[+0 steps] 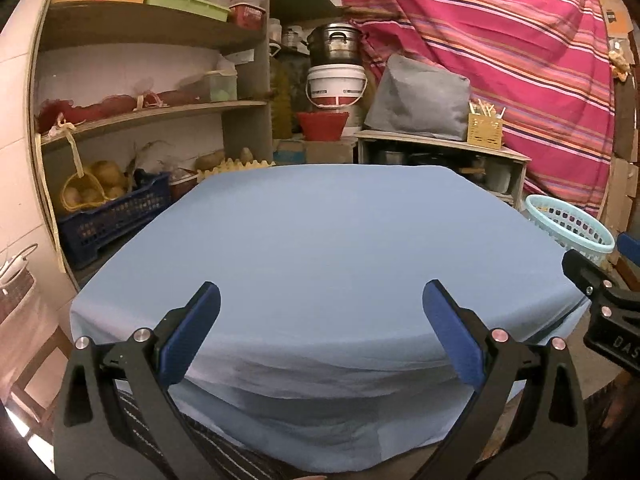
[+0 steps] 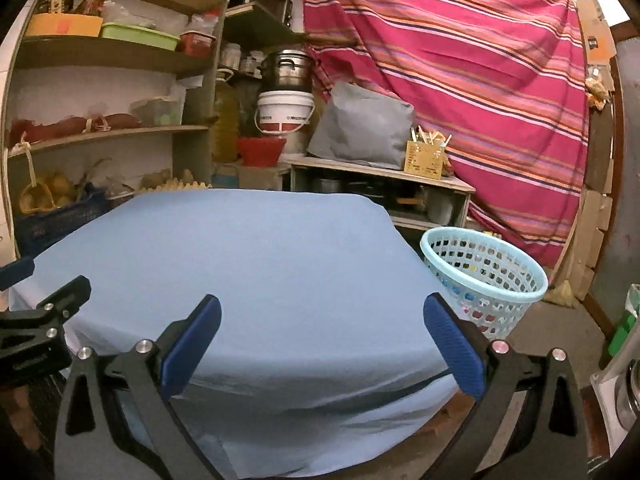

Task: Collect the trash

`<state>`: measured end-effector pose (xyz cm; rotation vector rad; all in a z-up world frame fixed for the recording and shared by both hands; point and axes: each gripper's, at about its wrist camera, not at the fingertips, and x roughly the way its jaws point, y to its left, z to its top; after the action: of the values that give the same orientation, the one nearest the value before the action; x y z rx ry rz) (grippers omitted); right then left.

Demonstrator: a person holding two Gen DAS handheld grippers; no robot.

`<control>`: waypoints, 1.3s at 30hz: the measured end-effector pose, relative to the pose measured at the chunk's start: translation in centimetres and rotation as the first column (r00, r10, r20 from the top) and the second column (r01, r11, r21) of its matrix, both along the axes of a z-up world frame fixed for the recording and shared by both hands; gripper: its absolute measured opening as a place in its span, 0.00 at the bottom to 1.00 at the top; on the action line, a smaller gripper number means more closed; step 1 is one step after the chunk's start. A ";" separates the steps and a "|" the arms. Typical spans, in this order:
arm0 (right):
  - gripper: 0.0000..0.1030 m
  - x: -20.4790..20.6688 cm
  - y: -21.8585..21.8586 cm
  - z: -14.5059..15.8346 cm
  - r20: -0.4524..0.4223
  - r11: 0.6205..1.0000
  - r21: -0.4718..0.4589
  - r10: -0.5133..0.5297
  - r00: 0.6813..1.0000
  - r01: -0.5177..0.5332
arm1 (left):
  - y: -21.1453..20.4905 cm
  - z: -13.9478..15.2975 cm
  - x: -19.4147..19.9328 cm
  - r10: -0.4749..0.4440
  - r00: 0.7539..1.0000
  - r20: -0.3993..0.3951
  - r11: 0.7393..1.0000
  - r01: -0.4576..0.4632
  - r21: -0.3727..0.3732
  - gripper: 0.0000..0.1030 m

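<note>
A table under a light blue cloth (image 1: 320, 240) fills both views (image 2: 248, 264); I see no trash on the cloth. A pale blue perforated basket (image 2: 486, 284) stands on the floor at the table's right side, with small coloured bits inside; it also shows in the left wrist view (image 1: 570, 228). My left gripper (image 1: 320, 300) is open and empty over the table's near edge. My right gripper (image 2: 322, 312) is open and empty over the near right edge. The right gripper's body shows at the right of the left view (image 1: 600, 304).
Wooden shelves (image 1: 152, 112) with boxes, a blue crate (image 1: 116, 212) and potatoes stand at back left. A white bucket (image 1: 336, 84), pot and red bowl sit behind the table. A low cabinet (image 2: 380, 184) and a striped pink cloth (image 2: 460, 80) are at back right.
</note>
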<state>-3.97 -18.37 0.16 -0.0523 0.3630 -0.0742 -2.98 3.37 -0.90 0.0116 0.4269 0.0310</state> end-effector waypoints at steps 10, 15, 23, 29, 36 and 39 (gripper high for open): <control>0.96 0.0 -1.0 -0.3 0.001 1.000 0.025 -0.009 1.000 0.009 | -0.5 -0.1 0.2 -0.026 1.000 0.012 1.000 0.026 0.006 0.95; 0.96 0.3 -1.2 -0.4 -0.008 0.999 0.031 -0.005 1.000 0.006 | -0.7 -0.1 0.3 -0.022 1.000 0.015 1.000 0.021 0.012 0.95; 0.96 0.3 -1.3 -0.6 -0.013 1.000 0.028 -0.002 1.000 0.002 | -0.8 -0.3 0.6 -0.010 1.000 0.001 1.000 0.010 0.010 0.95; 0.96 0.3 -1.2 -0.6 0.001 1.000 0.016 -0.004 1.000 0.004 | -1.0 0.1 0.6 -0.002 1.000 0.020 1.000 0.001 0.018 0.95; 0.96 0.0 -1.4 0.2 0.022 1.000 0.018 -0.011 1.000 0.011 | -1.3 0.5 0.7 -0.001 0.999 0.034 1.000 0.000 0.029 0.95; 0.96 0.1 -1.5 0.4 0.021 1.000 0.021 -0.014 1.000 0.013 | -1.3 0.9 0.8 -0.002 0.999 0.037 1.000 0.001 0.021 0.95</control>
<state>-3.90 -19.85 0.61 -0.0284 0.3434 -0.0844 -2.19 2.07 -0.03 0.0324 0.3891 0.0344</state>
